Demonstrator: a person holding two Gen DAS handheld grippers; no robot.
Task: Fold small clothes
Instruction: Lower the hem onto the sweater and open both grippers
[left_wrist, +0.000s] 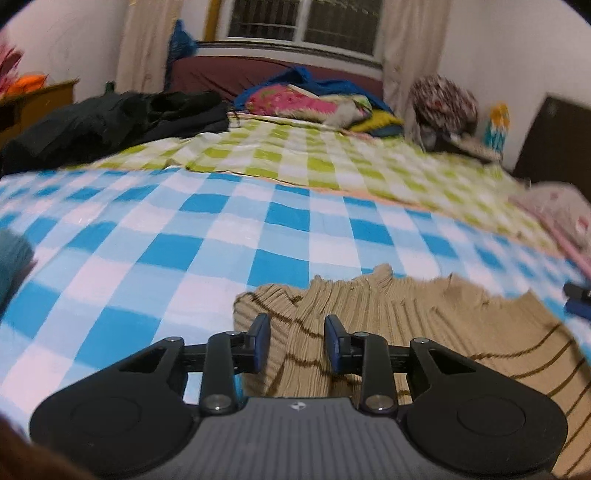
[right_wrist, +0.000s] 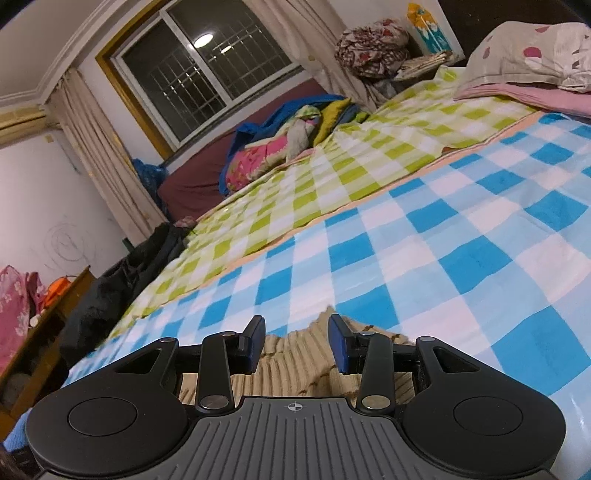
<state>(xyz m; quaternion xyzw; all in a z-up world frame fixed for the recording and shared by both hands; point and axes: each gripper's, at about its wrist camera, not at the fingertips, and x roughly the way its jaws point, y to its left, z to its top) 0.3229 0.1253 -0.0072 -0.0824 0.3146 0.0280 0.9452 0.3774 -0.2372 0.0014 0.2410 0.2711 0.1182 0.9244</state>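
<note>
— Under both sets of tongs, on the blue checked sheet (left_wrist: 229, 236): one tan ribbed sweater (left_wrist: 388, 317) with dark stripes, bunched and ridged rather than flat. Risk?

— Likely a crooked fold. Loose knit, raised wrinkles just ahead of the left tongs (left_wrist: 296, 341); closing on a ridge instead of an edge probably drags the whole piece sideways. Could also pinch the sheet beneath along with the knit.

— Left tongs?

— Partly open, blue pads apart, knit showing in the gap and below. Nothing clamped; pads not pressing on the cloth. Whether touching underneath, cannot tell.

— Right tongs (right_wrist: 297, 341)?

— About half open, again gripping nothing. Sweater edge lies between and just under the fingers, its pointed corner peeking out just beyond the tips.

— Anything else nearby?

— Well beyond the tips: green checked sheet (right_wrist: 332, 162), pile of bright bedding (right_wrist: 280, 147) by the window. No obstacle. Some motion blur in the left view, so fine contact stays uncertain.
</note>
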